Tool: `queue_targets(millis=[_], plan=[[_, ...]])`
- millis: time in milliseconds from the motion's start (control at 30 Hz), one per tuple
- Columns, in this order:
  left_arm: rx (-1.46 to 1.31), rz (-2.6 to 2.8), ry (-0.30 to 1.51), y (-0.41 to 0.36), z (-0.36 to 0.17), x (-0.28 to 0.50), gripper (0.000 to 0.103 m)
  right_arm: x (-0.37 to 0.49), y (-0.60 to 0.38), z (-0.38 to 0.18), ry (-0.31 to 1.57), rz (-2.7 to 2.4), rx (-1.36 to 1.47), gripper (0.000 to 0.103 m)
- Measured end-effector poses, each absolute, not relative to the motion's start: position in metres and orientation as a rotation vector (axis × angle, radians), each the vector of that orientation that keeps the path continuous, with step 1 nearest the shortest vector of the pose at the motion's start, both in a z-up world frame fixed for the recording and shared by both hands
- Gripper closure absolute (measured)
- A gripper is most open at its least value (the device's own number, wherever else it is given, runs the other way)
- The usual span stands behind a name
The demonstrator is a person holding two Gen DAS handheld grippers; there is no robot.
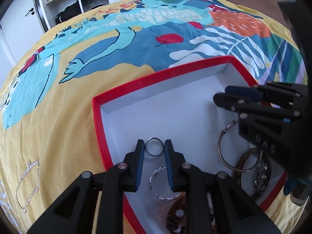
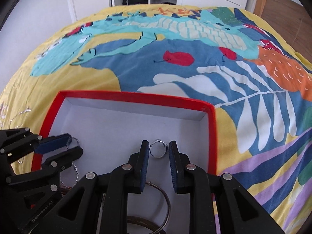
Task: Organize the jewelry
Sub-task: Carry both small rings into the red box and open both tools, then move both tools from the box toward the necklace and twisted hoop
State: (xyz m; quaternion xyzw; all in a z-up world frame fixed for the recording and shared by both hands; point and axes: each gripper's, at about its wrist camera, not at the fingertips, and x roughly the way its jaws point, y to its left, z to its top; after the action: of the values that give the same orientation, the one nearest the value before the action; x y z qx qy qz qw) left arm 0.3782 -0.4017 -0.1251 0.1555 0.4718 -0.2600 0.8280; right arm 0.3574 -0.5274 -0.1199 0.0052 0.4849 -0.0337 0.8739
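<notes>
Sitting between the left gripper [image 1: 154,150] tips, dark ring [image 1: 154,149] in red box [image 1: 98,124]; pads look just clear. Right gripper [image 2: 159,151] likewise brackets silver ring [image 2: 158,150], slightly parted. Chain [image 1: 29,183] on bedspread [image 1: 58,101] outside.

**Both grippers angled down over the red box**

The left gripper [image 1: 154,148] tilts steeply down inside the red box [image 1: 136,82], near its left wall. Its blue-padded fingers [image 1: 139,167] stand slightly apart, a plain ring [image 1: 154,149] sitting between the tips. The right gripper [image 2: 159,150] points down at much the same slant, nearer the box's right wall, its fingers likewise a little apart around a silver ring [image 2: 158,150].
</notes>
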Motion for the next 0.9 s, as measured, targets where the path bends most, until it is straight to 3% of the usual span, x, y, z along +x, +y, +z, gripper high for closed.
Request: queue_targets(millis=[67, 433, 567, 900], plan=[[0.329, -0.557, 1.009, -0.401, -0.125, 0.378, 0.083, 0.355, -0.529, -0.116, 1.003, -0.068, 0.015, 0.074], [0.297, -0.609, 1.005, -0.395, -0.095, 0.352, 0.080, 0.309, -0.535, -0.058, 0.890, -0.091, 0.055, 0.072], [0.266, -0.618, 0.989, -0.386, -0.073, 0.337, 0.070, 0.286, -0.532, -0.041, 0.876, -0.104, 0.065, 0.069], [0.180, -0.610, 0.969, -0.330, -0.023, 0.301, 0.070, 0.222, -0.518, -0.003, 0.858, -0.136, 0.072, 0.068]])
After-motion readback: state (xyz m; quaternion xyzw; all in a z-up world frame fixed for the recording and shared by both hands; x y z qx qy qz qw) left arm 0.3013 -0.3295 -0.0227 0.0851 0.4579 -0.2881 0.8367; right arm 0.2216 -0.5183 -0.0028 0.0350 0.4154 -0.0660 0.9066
